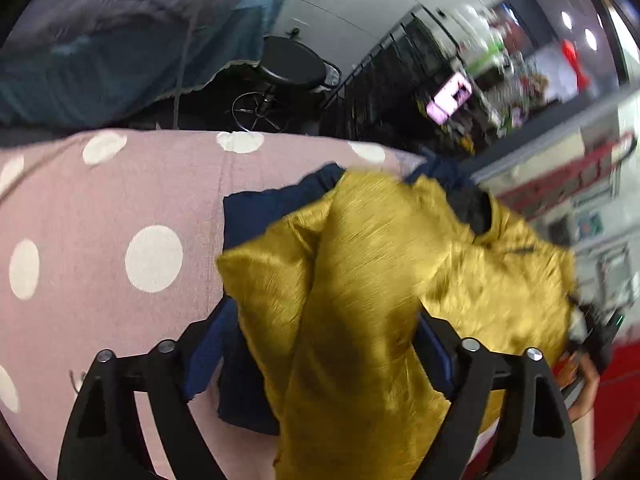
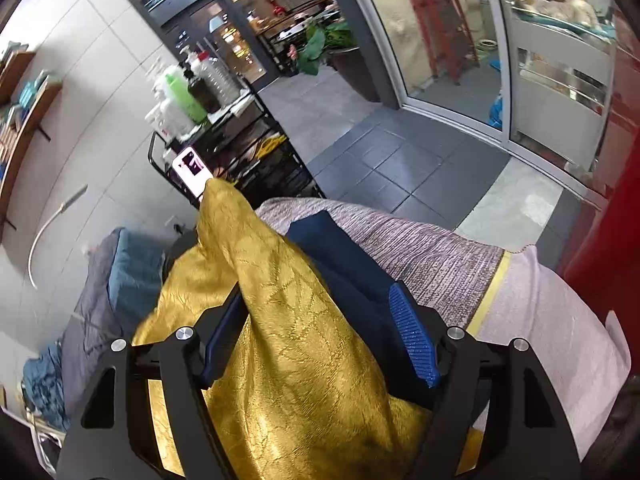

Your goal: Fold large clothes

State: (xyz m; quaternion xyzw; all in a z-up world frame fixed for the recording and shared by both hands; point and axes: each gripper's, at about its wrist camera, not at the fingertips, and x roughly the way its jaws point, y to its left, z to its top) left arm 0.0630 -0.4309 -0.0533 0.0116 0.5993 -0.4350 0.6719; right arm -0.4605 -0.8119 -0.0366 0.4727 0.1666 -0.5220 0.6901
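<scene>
A shiny golden-yellow garment (image 1: 380, 260) lies bunched on a pink bed cover with white dots (image 1: 120, 200), over a navy blue cloth (image 1: 260, 216). My left gripper (image 1: 320, 328) stands open, and a fold of the golden fabric runs loosely between its fingers. In the right wrist view the golden garment (image 2: 288, 320) rises in a peak between the fingers of my right gripper (image 2: 318, 300), which is also open. Its ribbed blue right pad (image 2: 414, 340) is bare, clear of the fabric. The navy cloth (image 2: 340, 248) lies just beyond it. A hand (image 1: 580, 384) shows at the right edge.
Blue-grey bedding (image 1: 120, 40) is heaped on another bed beyond the pink cover, with a black stool (image 1: 292, 64) beside it. A black cart with bottles (image 2: 192, 92) and a lit phone (image 2: 192, 172) stands past the bed's end. Glass doors (image 2: 440, 40) and a tiled floor (image 2: 400, 152) lie to the right.
</scene>
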